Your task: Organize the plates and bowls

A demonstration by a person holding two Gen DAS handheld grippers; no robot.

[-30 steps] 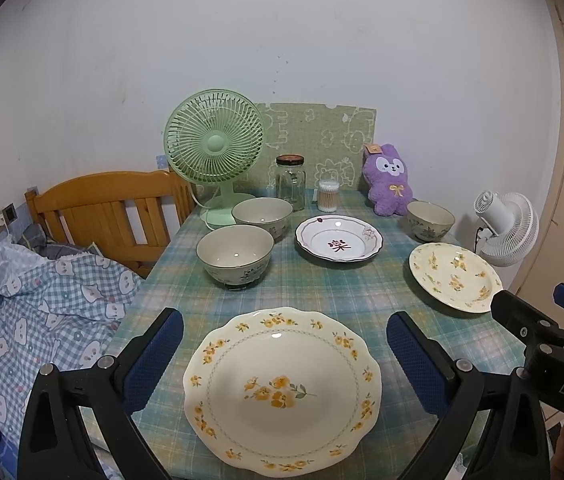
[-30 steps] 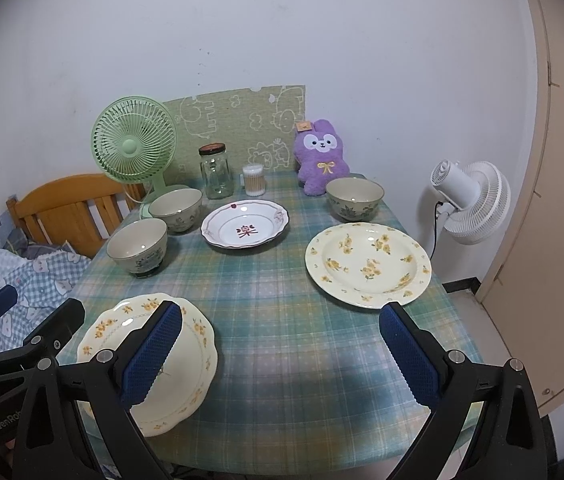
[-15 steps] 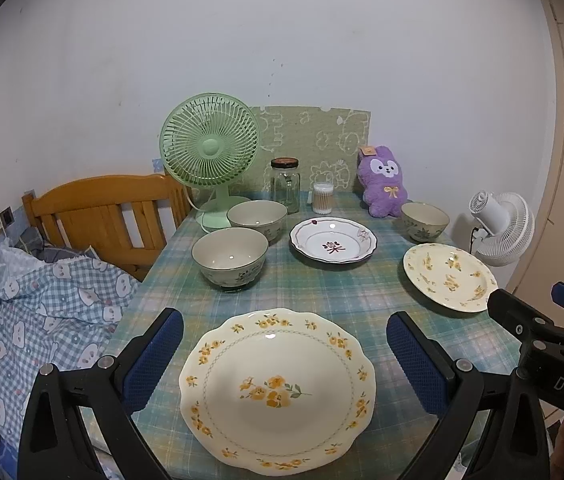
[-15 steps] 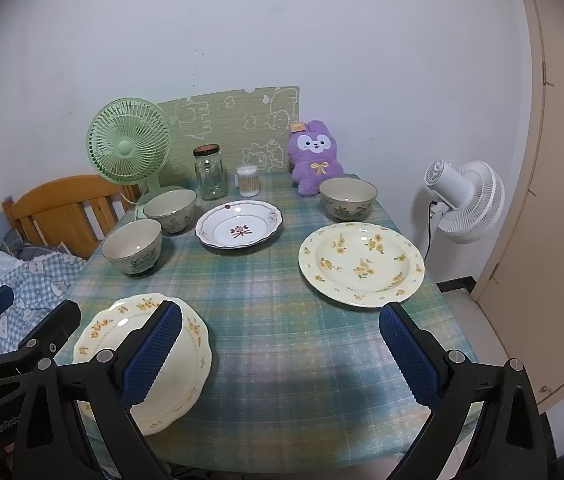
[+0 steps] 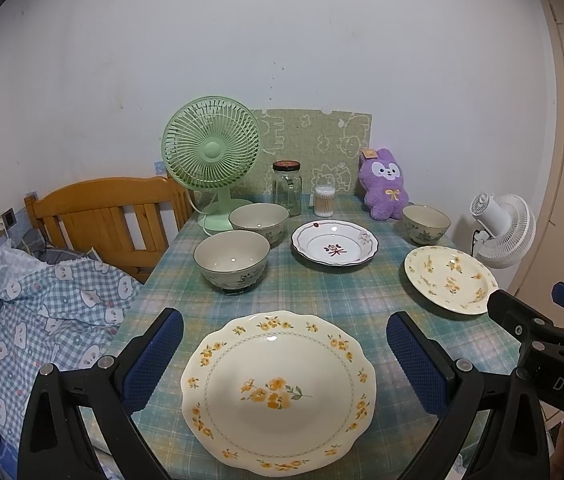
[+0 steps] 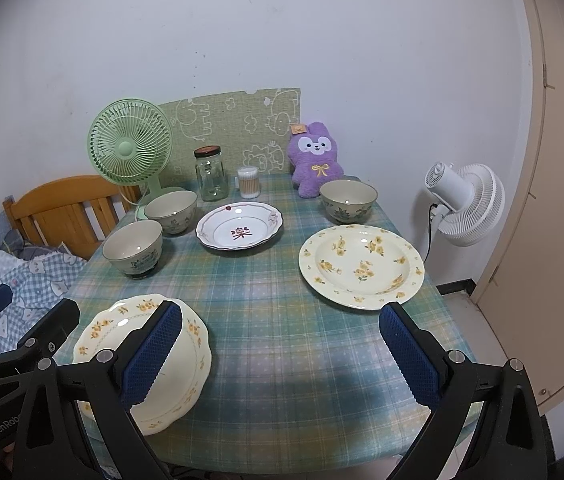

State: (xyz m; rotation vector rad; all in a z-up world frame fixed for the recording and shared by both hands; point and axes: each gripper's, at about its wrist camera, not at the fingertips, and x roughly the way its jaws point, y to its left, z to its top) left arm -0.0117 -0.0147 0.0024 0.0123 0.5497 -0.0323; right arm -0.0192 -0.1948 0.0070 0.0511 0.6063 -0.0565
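A cream scalloped plate with yellow flowers [image 5: 277, 390] lies at the table's near edge, between the fingers of my open, empty left gripper [image 5: 282, 360]. It also shows in the right wrist view [image 6: 185, 360]. A round yellow-flowered plate [image 6: 362, 266] lies at the right. A white plate with a red motif [image 6: 239, 230] lies in the middle. Two bowls [image 5: 231, 260] [image 5: 258, 222] stand at the left and a third bowl [image 6: 348, 200] at the back right. My right gripper [image 6: 279, 354] is open and empty above the near table edge.
A green fan [image 5: 211, 152], a glass jar [image 5: 286, 188], a cotton swab box [image 5: 324, 201] and a purple plush rabbit [image 5: 386, 186] line the back of the checked table [image 6: 282, 320]. A wooden chair [image 5: 109, 216] and bedding are left. A white fan [image 6: 464, 204] stands right.
Both grippers have drawn back and risen slightly, so the table looks a little farther off. Nothing on the table has moved. Both grippers stay open.
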